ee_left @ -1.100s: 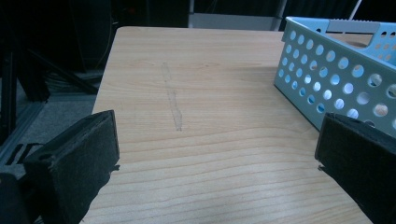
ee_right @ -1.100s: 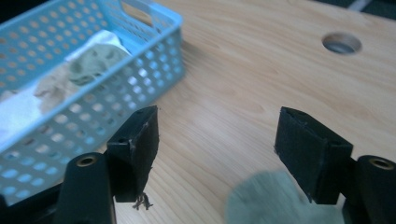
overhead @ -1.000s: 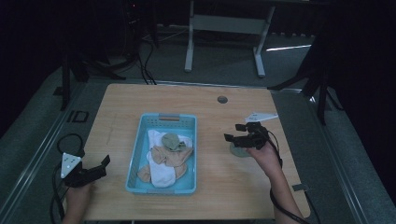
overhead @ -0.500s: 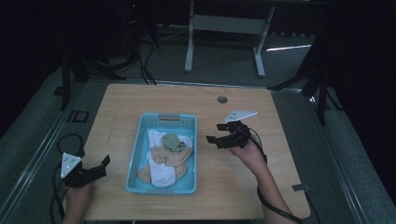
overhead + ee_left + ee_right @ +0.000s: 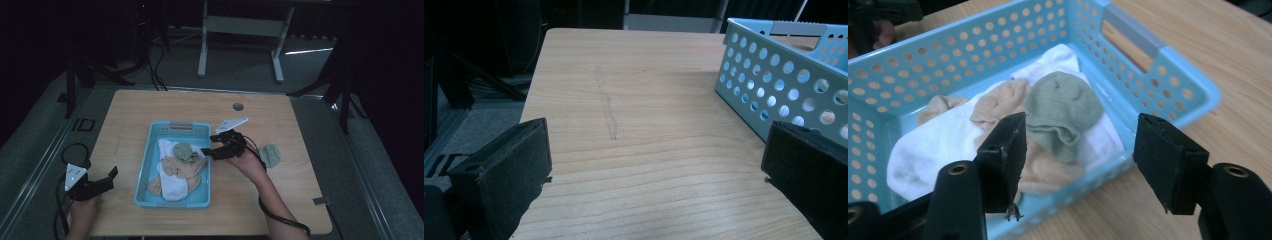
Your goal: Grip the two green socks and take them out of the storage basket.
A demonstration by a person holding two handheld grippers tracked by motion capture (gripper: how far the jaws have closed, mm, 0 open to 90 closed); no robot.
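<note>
A light blue perforated basket (image 5: 197,129) sits mid-table and holds white, tan and green socks. The green sock (image 5: 1063,112) lies on top of the tan sock (image 5: 998,102) and the white sock (image 5: 923,145). My right gripper (image 5: 210,151) hovers open at the basket's right rim, its jaws empty and pointed at the green sock (image 5: 184,150). A second green sock (image 5: 270,154) lies on the table to the right of that hand. My left gripper (image 5: 102,181) rests open near the table's front left, with the basket wall (image 5: 784,75) ahead to its right.
The wooden table (image 5: 150,107) has a round grommet hole (image 5: 238,106) near its far edge. A faint scratch mark (image 5: 606,107) runs along the wood left of the basket. Dark floor, cables and a metal frame (image 5: 240,25) lie beyond the table.
My right gripper moved left from beside the loose green sock to the basket's right rim, leaving that sock on the table. The left gripper stayed put.
</note>
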